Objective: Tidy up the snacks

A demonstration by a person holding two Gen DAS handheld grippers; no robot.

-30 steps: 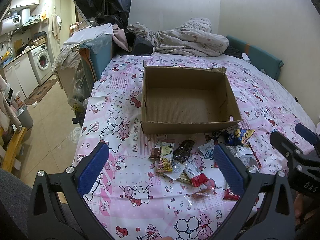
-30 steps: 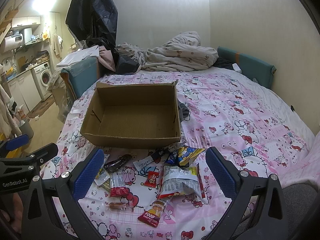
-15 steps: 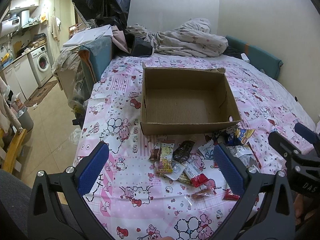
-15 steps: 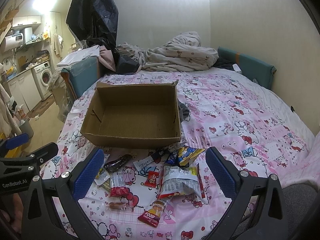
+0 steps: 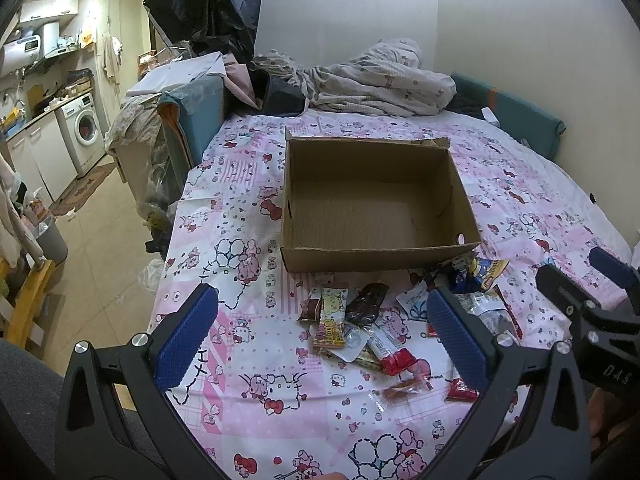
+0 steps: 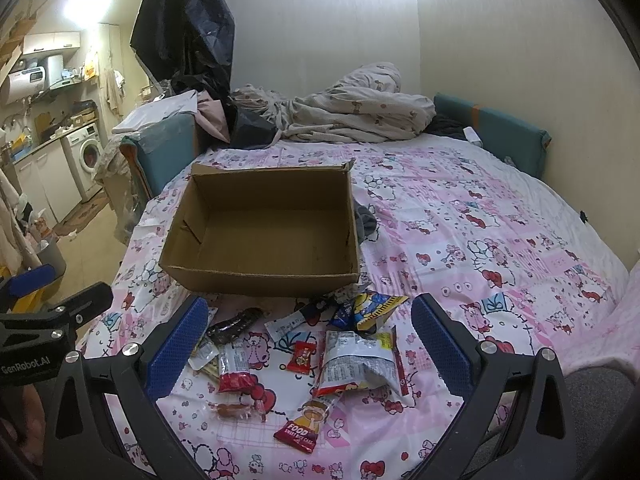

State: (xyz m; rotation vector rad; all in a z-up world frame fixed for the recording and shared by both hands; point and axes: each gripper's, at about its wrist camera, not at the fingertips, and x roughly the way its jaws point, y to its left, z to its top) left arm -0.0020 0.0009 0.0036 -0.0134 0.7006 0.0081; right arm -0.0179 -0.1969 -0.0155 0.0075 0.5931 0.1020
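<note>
So nothing's been packed yet as far as I can tell: the open brown cardboard box (image 6: 260,232) sits bare inside on the pink cartoon-print bedsheet (image 6: 480,248), and the whole scatter of small wrapped snacks (image 6: 304,344) lies on the sheet just in front of its near wall. The left gripper (image 5: 320,332) with its blue ribbed pads is spread wide and holding nothing, hovering over the left end of the pile, and the right gripper (image 6: 310,336) is the same deal, jaws apart and empty, framing the right end. If I were doing the first pick, I'd go for something that stands proud of the sheet and lies apart from the others. On the right that's the puffy silver-and-red crinkly bag (image 6: 356,364), which looks soft and air-filled, so pinch it along one edge or seam rather than squashing the middle. The little red square candy (image 6: 301,356) beside it is flat and probably slippery, so come straight down with one pad on each side. For the left hand, the yellow-and-green cartoon wrapper (image 5: 331,316) is a good target, though the dark brown glossy packet (image 5: 366,304) is touching it, so slide in from the free side to avoid dragging both. Then lift clear of the box's front wall before letting go, because it's low but close, and a clipped rim would likely shove the box along the sheet. Start filling from a back corner so things stay tidy.
</note>
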